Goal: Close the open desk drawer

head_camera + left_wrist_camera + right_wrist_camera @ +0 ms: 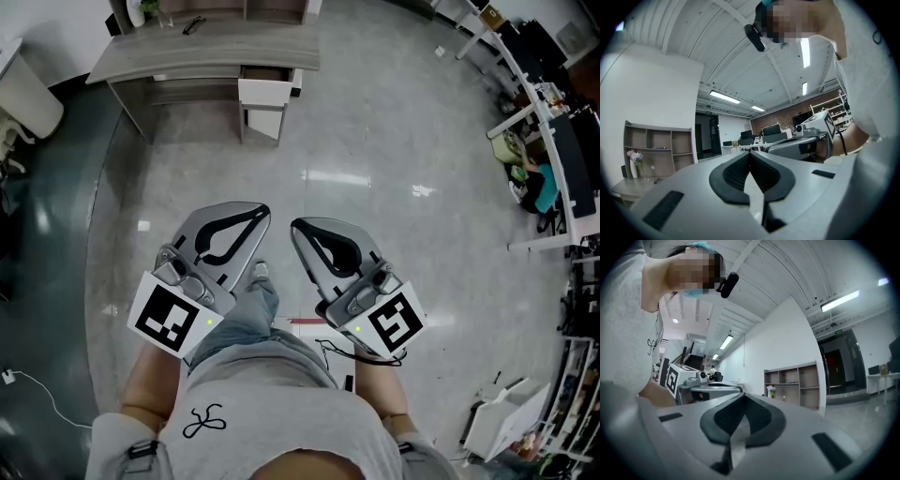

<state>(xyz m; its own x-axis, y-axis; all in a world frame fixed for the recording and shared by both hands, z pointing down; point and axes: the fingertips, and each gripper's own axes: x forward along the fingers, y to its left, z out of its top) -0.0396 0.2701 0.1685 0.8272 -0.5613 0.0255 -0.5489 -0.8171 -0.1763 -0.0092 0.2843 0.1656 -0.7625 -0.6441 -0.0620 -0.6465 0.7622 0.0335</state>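
Left claw (261, 214) and right claw (296, 227) pinched together, empty. Open drawer (263, 93) far off under bench (169, 52); walk up, push front squarely.

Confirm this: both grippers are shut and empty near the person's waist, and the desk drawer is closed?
No. The head view shows the drawer pulled out from the desk. The left gripper and right gripper are indeed shut and empty near the waist.

An open-plan office: rows of desks (736, 148) bearing monitors (771, 130).
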